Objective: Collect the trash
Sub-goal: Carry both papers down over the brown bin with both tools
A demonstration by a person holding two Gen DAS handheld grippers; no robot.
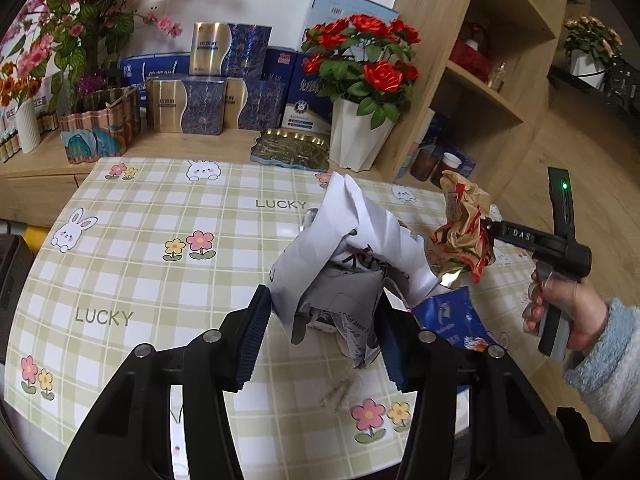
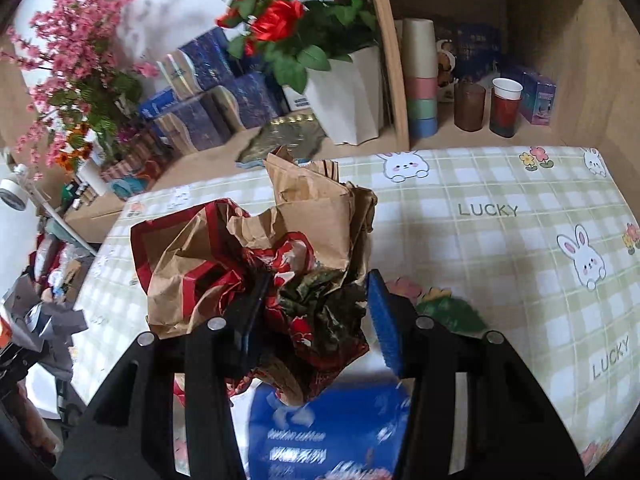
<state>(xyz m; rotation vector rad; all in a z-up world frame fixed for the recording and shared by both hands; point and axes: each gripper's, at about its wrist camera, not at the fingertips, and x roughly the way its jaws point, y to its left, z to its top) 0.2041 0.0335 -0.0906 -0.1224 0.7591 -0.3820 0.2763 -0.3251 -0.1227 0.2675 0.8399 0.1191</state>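
Note:
My left gripper (image 1: pixel 322 304) is shut on a crumpled white printed paper wrapper (image 1: pixel 352 232), held above the checked tablecloth (image 1: pixel 160 240). To its right, a hand in a fuzzy blue sleeve (image 1: pixel 600 344) carries my right gripper (image 1: pixel 486 230), which is shut on a crumpled brown-and-red paper bag (image 1: pixel 464 224). In the right wrist view the same bag (image 2: pixel 304 208) fills the space between the right gripper's (image 2: pixel 316 284) jaws, lifted off the table. A blue packet (image 2: pixel 320 432) lies on the cloth below it, also visible as the blue packet (image 1: pixel 444 312). Small brown scraps (image 1: pixel 340 394) lie near the table's front.
Behind the table a wooden counter holds a white pot of red roses (image 1: pixel 360 132), a gold tray (image 1: pixel 292 152), stacked blue-and-gold boxes (image 1: pixel 200 108) and pink flowers (image 1: pixel 80 20). A wooden shelf unit (image 2: pixel 480 112) with cups stands at the right.

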